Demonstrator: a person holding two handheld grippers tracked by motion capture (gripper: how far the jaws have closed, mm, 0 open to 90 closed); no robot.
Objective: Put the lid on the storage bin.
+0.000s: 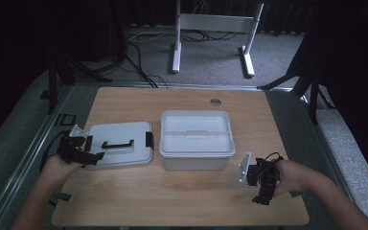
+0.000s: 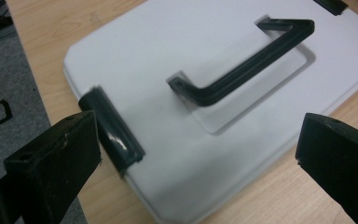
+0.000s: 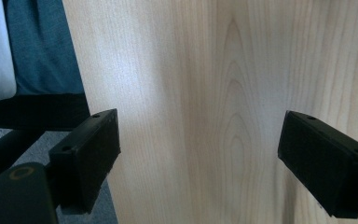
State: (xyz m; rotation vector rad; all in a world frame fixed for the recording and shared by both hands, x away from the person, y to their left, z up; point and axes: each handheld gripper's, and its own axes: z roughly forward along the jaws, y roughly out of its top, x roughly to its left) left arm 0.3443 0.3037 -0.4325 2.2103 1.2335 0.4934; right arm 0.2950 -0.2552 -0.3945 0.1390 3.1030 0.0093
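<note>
Left gripper (image 1: 94, 155) gapes wide at the lid's (image 1: 120, 143) edge; right gripper (image 1: 258, 189) hangs wide over the table (image 1: 172, 201).

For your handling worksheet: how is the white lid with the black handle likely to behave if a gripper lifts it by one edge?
The lid looks like thin moulded plastic, so probably light and fairly stiff. Its smooth surface may slip between the left gripper jaws. Lying flat, it shouldn't roll.

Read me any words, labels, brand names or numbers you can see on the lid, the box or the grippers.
None can be read. The white lid, its black handle and its black side latch are plain. The open white box shows no print. The left gripper and right gripper carry no writing on their jaws; a small ring mark low on the right gripper's body is not a letter I can read.
</note>
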